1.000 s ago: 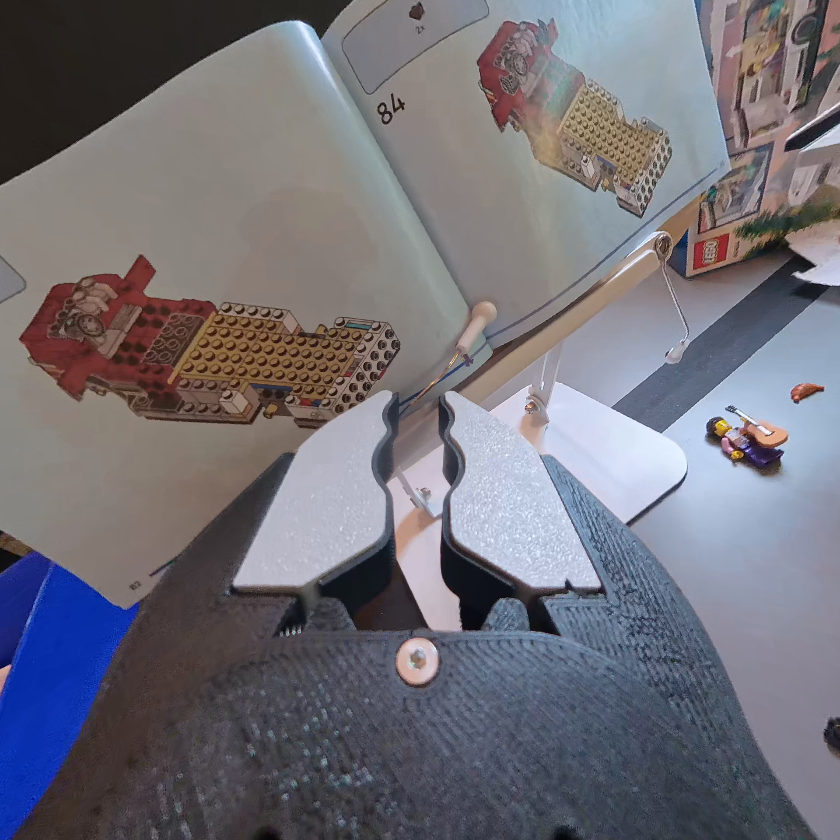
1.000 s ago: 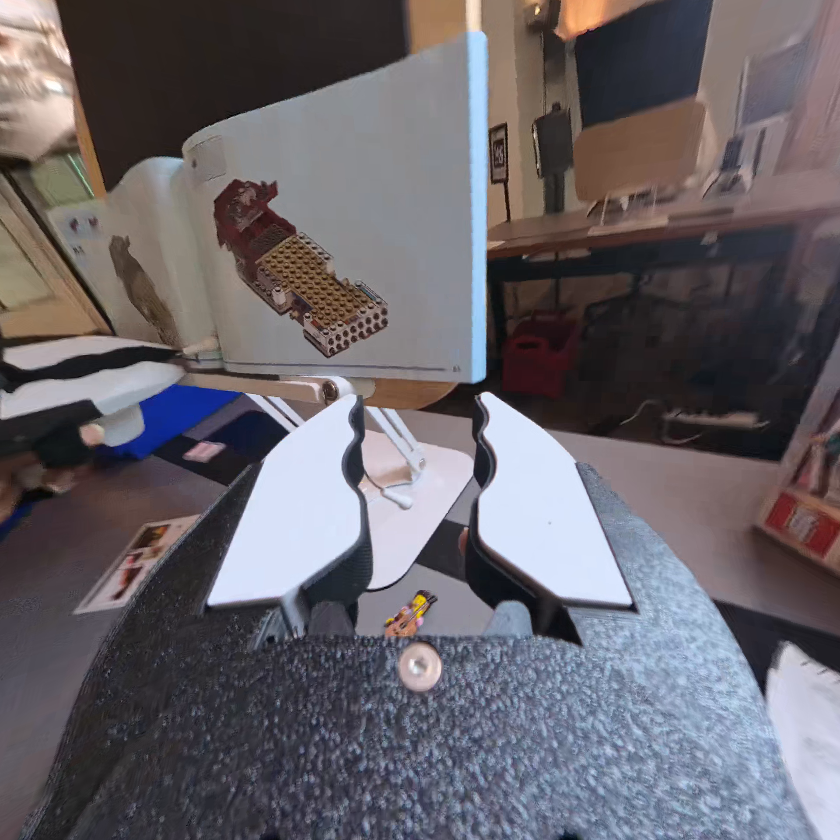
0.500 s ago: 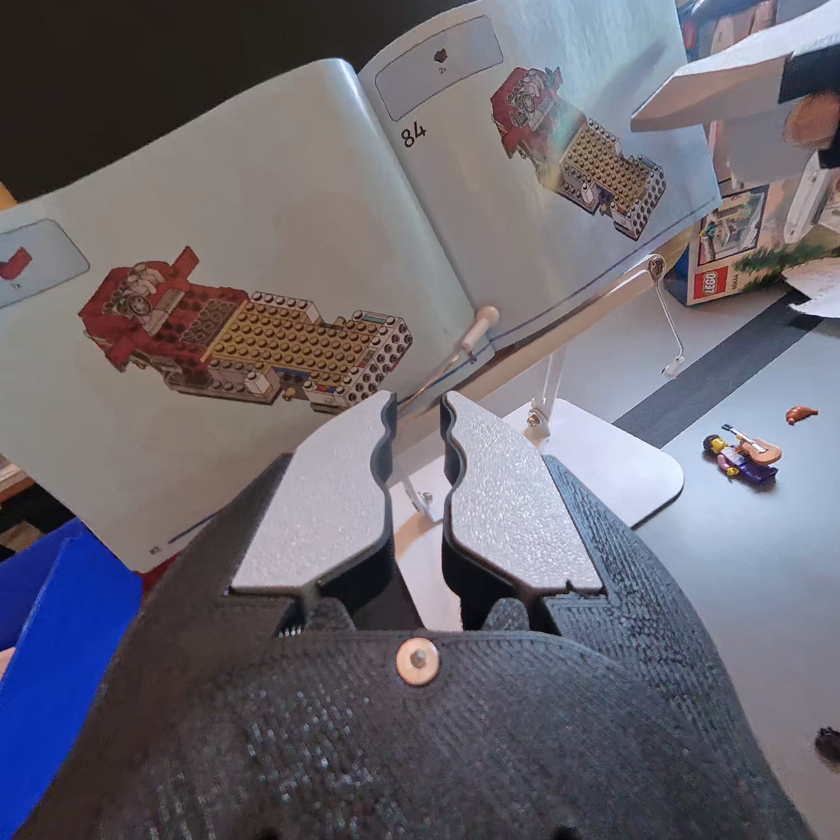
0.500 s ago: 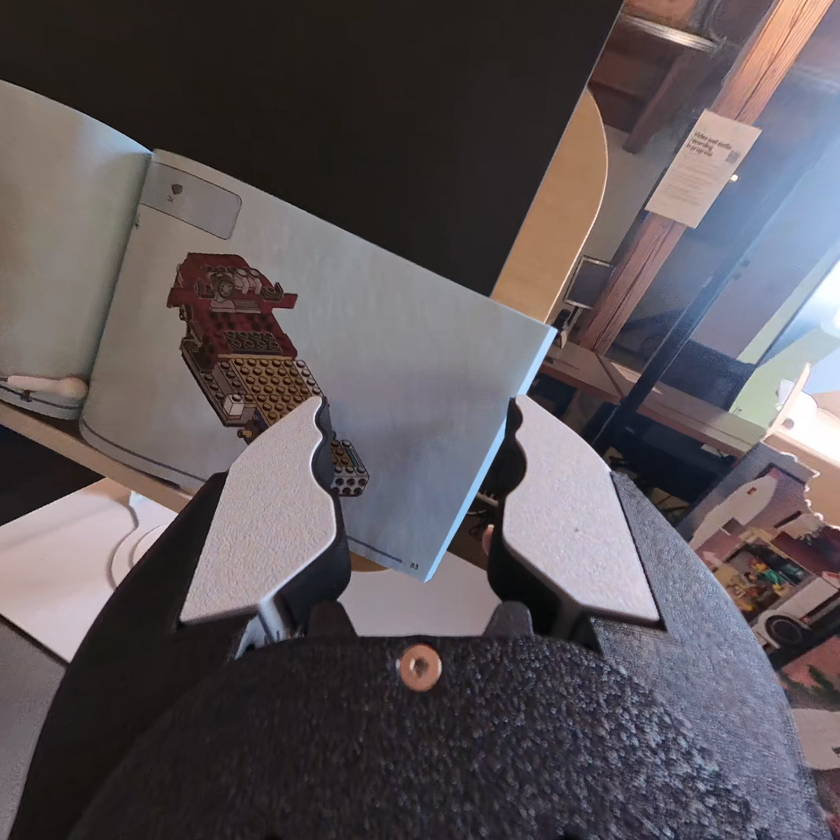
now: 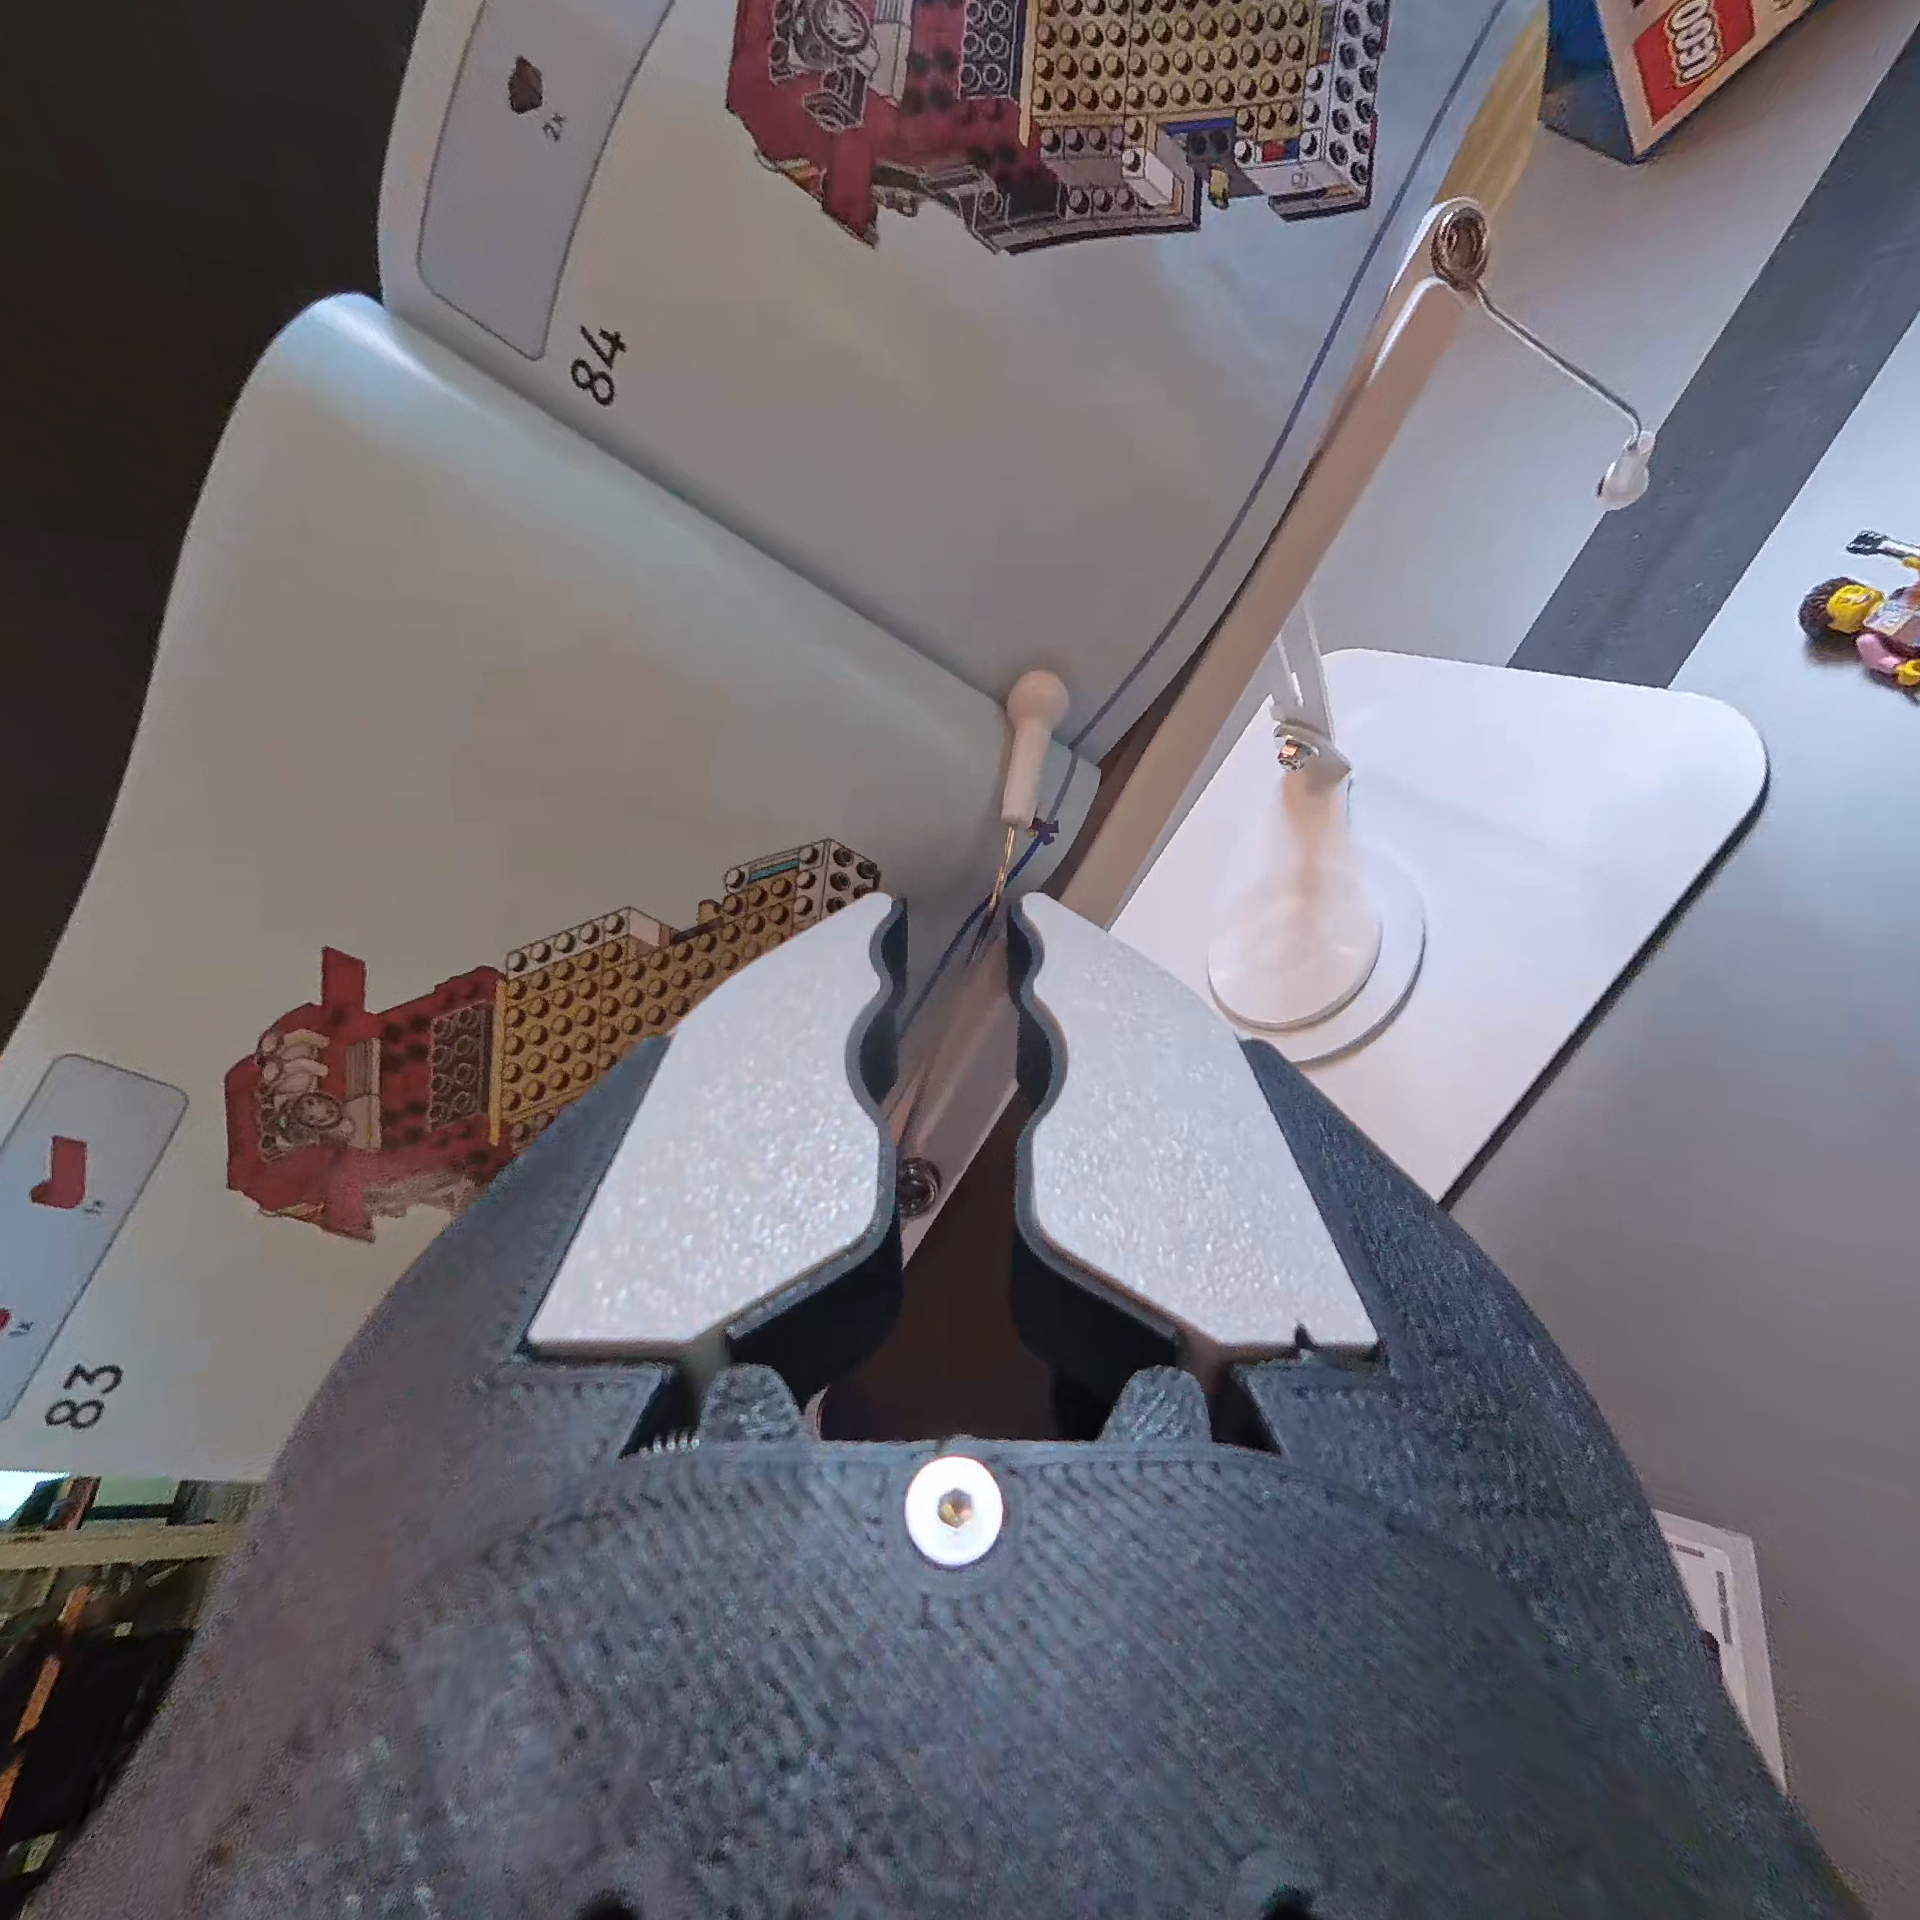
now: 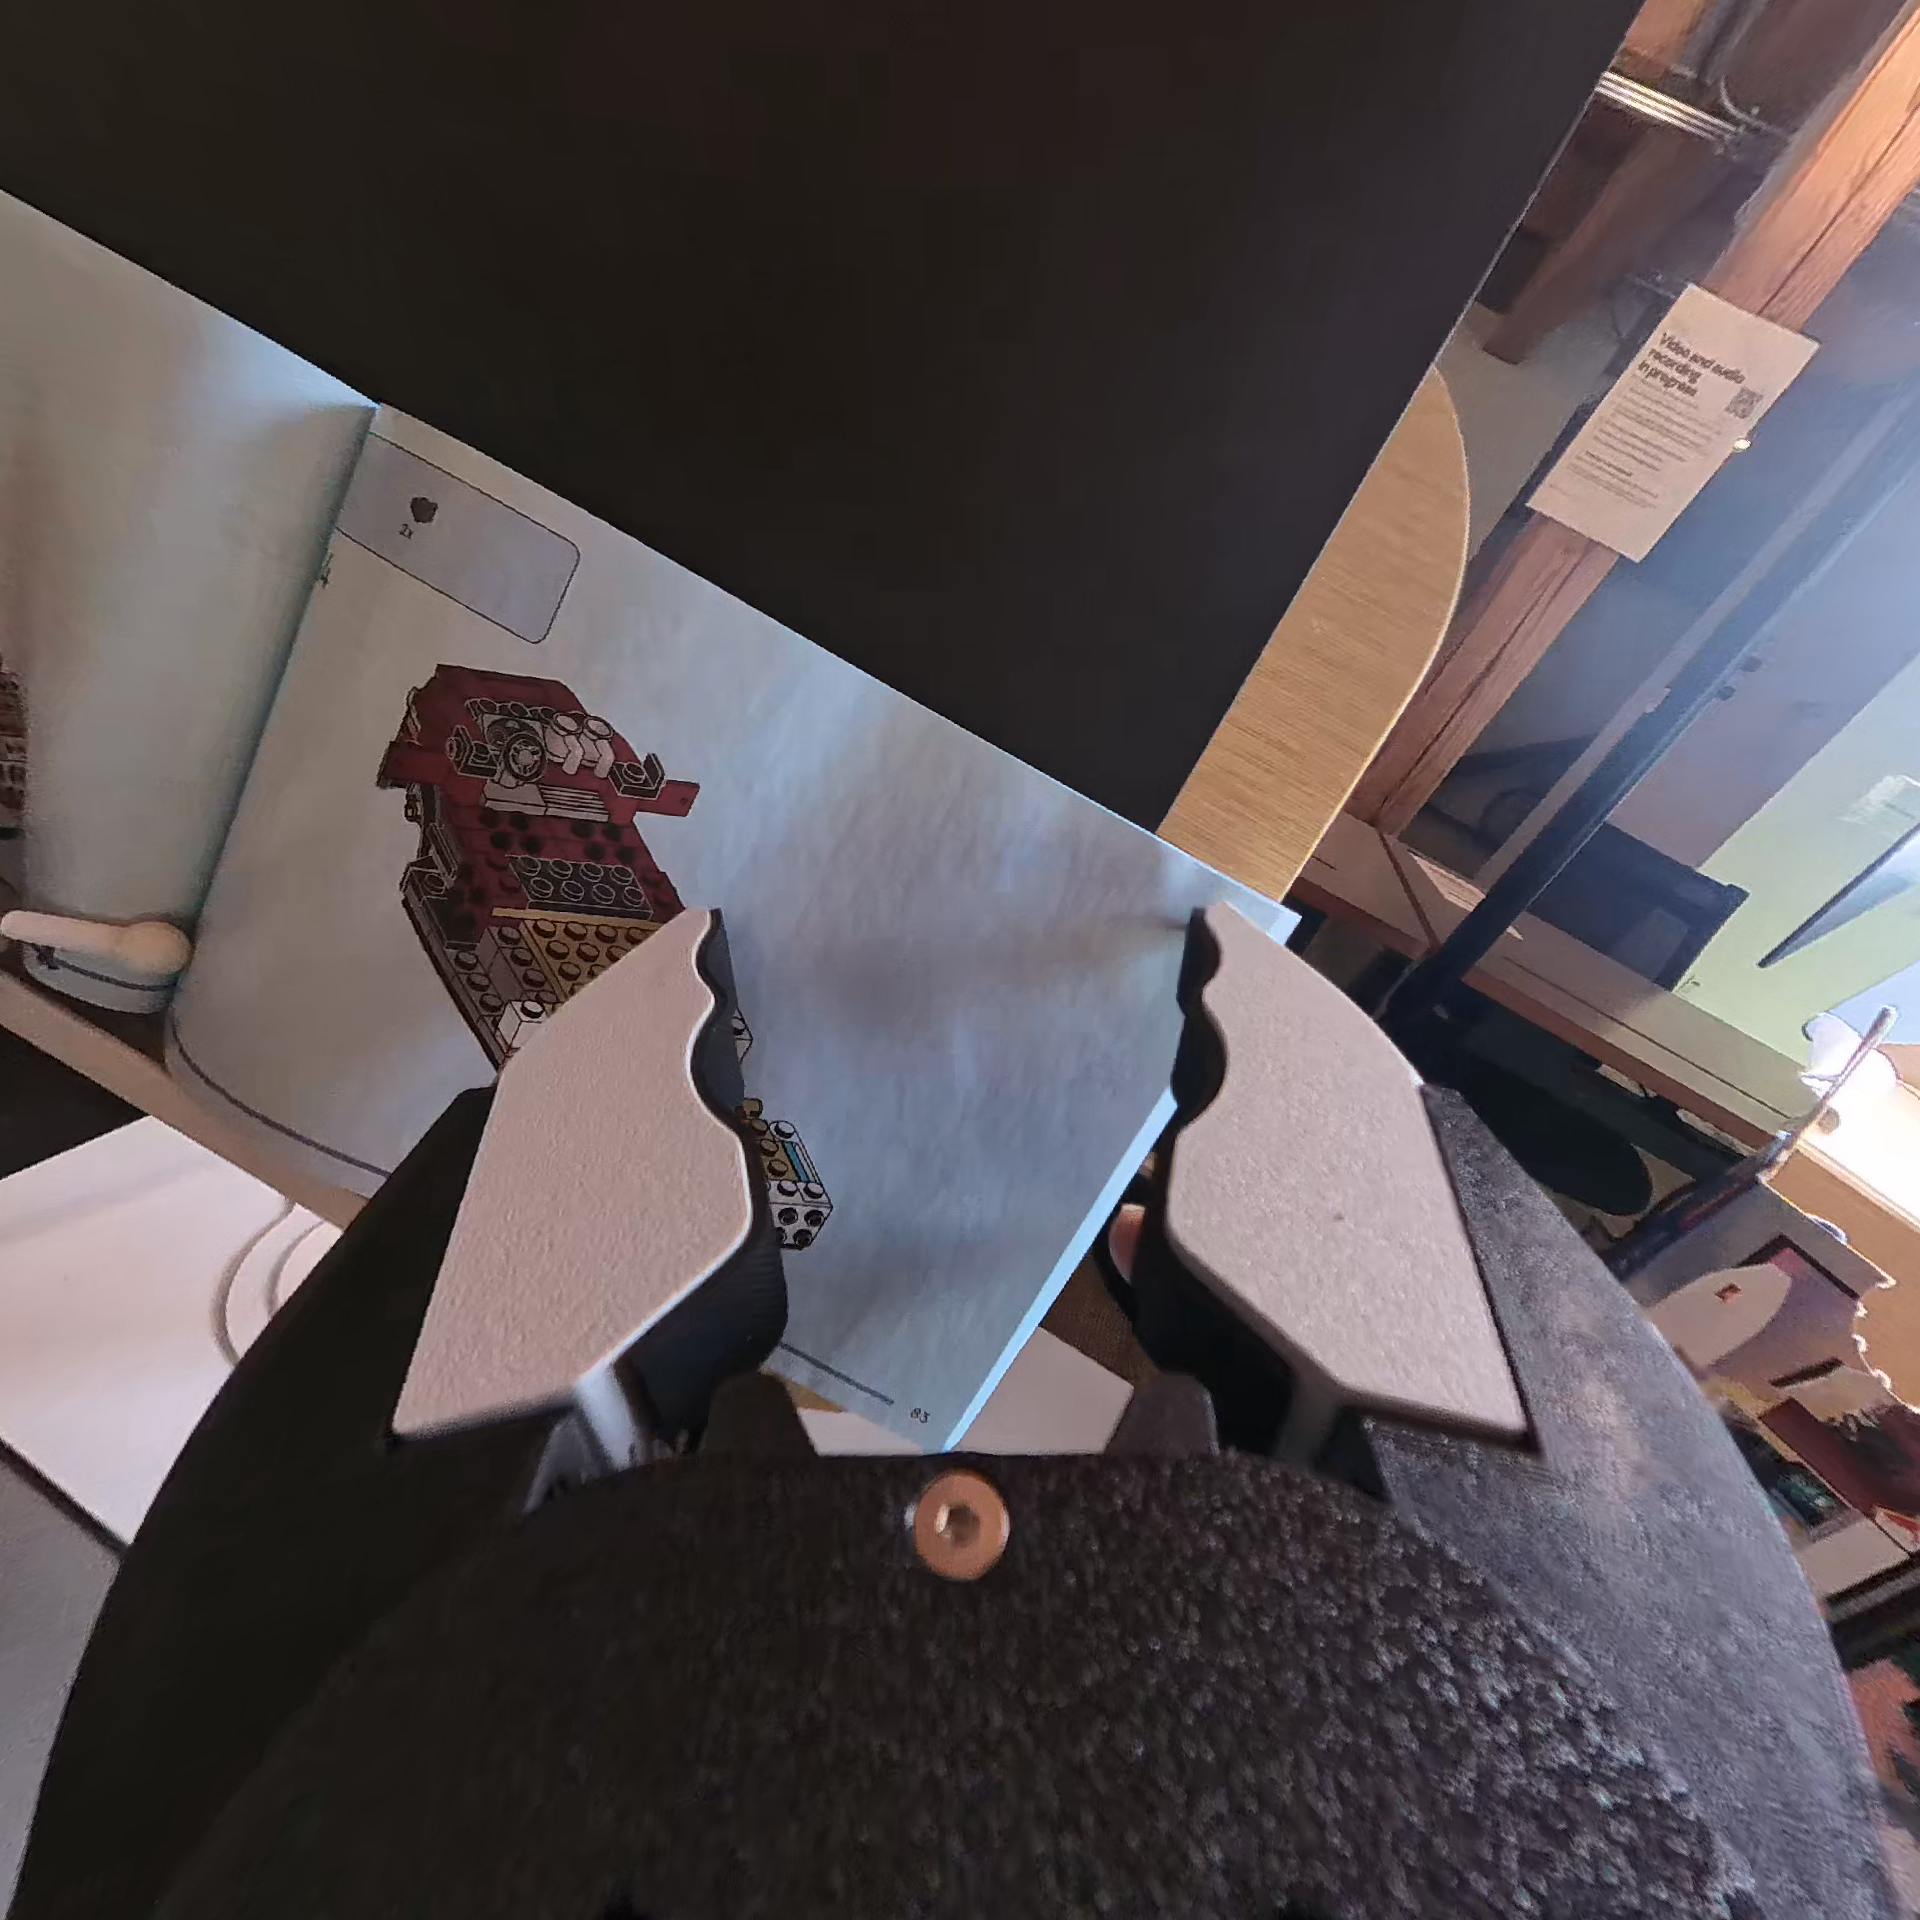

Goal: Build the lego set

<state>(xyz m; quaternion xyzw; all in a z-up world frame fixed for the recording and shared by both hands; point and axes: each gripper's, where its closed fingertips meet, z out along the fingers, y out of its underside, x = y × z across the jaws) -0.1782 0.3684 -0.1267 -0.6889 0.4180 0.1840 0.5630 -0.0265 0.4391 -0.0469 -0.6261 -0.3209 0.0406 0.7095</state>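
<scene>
Two grippers at one open instruction booklet (image 5: 582, 644) on its white stand (image 5: 1455, 883).
Your left gripper (image 5: 956, 914) has its jaws narrowly apart around the stand's ledge and page-holder wire (image 5: 1023, 769); whether they grip, you cannot tell. Your right gripper (image 6: 951, 925) has its jaws wide, straddling the right page's (image 6: 935, 935) outer edge.

My left gripper (image 5: 956, 920) has its jaws narrowly parted around the book stand's ledge (image 5: 1195, 790); the open instruction booklet (image 5: 582, 707) rises ahead-left, the white stand base (image 5: 1538, 883) lies right.
</scene>
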